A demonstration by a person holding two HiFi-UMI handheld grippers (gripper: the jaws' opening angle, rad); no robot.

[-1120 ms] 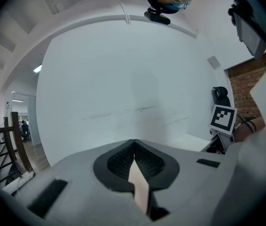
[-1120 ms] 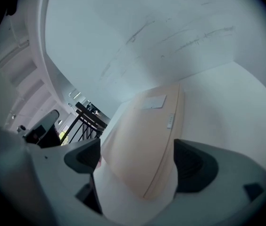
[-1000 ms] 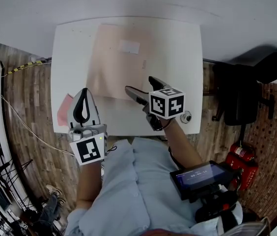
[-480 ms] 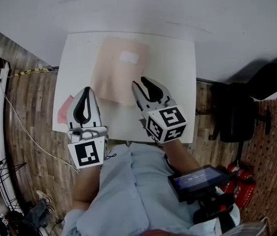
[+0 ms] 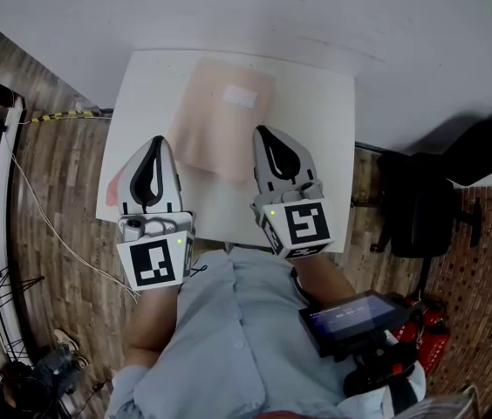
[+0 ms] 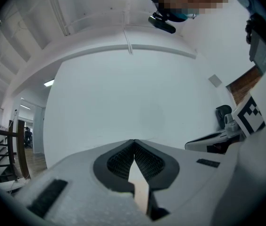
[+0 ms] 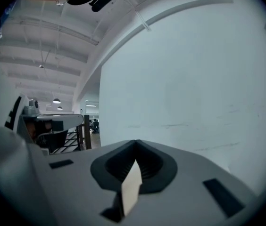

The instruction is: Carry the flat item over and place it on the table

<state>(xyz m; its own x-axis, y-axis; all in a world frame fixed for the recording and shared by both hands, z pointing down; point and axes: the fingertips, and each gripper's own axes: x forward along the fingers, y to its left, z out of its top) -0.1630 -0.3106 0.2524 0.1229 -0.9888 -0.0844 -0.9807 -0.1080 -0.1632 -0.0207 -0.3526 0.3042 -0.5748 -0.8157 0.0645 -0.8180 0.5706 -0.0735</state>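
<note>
My left gripper (image 5: pixel 153 144) is closed on the near left edge of the pink sheet (image 5: pixel 220 125) (a thin pale strip shows between its jaws), and most of the sheet lies over the white table (image 5: pixel 320 138), between my two tools. My right gripper (image 5: pixel 263 133) has just closed on the near right edge, also with a pale strip inside. To carry well, I think I must keep both tools level and equally apart, so the sheet neither buckles nor slips out.
</note>
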